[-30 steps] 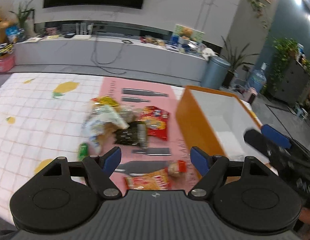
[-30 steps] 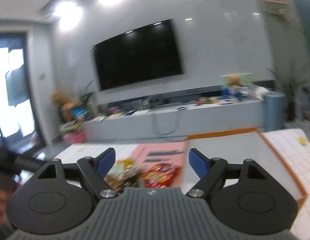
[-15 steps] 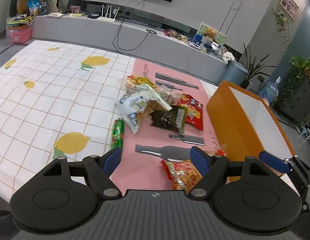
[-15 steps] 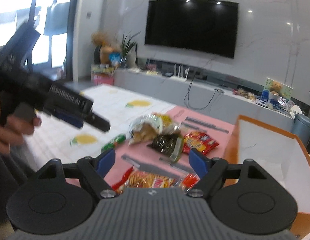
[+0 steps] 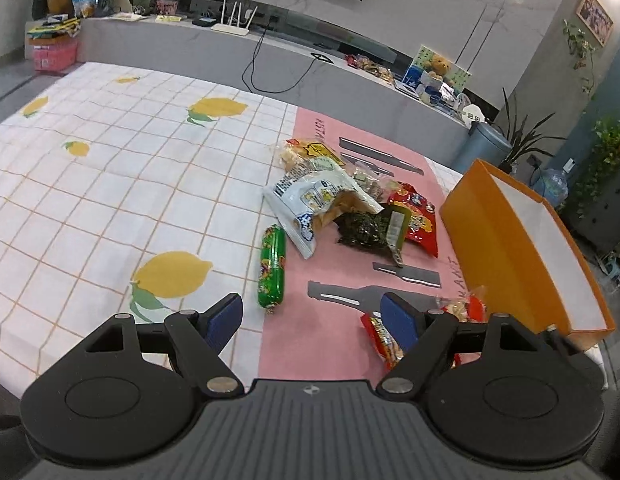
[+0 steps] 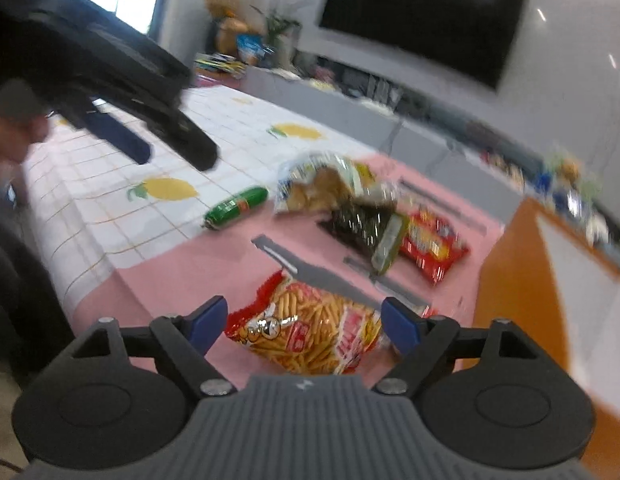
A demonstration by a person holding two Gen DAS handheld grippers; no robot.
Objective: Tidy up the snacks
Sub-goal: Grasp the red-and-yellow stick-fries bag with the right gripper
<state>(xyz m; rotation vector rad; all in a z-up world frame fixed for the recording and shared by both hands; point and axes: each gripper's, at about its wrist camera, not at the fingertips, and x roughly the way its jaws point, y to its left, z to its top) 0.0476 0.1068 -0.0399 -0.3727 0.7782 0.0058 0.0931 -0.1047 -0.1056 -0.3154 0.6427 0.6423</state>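
Observation:
Several snack packs lie on a pink mat (image 5: 310, 344): a white chips bag (image 5: 313, 200), a dark seaweed pack (image 5: 365, 230), a red pack (image 5: 417, 216) and a yellow pack (image 5: 310, 150). A green sausage (image 5: 272, 268) lies on the cloth at the mat's left edge. My left gripper (image 5: 311, 314) is open and empty, just short of the sausage. An orange box (image 5: 505, 248) stands open on the right. My right gripper (image 6: 304, 320) hangs low over a red bag of stick snacks (image 6: 310, 328). Its jaws are opening, the bag lies between them, and the pads do not press it.
A lemon-print tablecloth (image 5: 110, 184) covers the table left of the mat. The left gripper (image 6: 176, 158) and a person's hand (image 6: 10, 140) show at the upper left of the right wrist view. A long grey cabinet (image 5: 270, 64) runs behind the table.
Both grippers have come down and tilted toward the table. The right one swung from facing the TV wall to hanging over the stick snack bag. Nothing was picked up.

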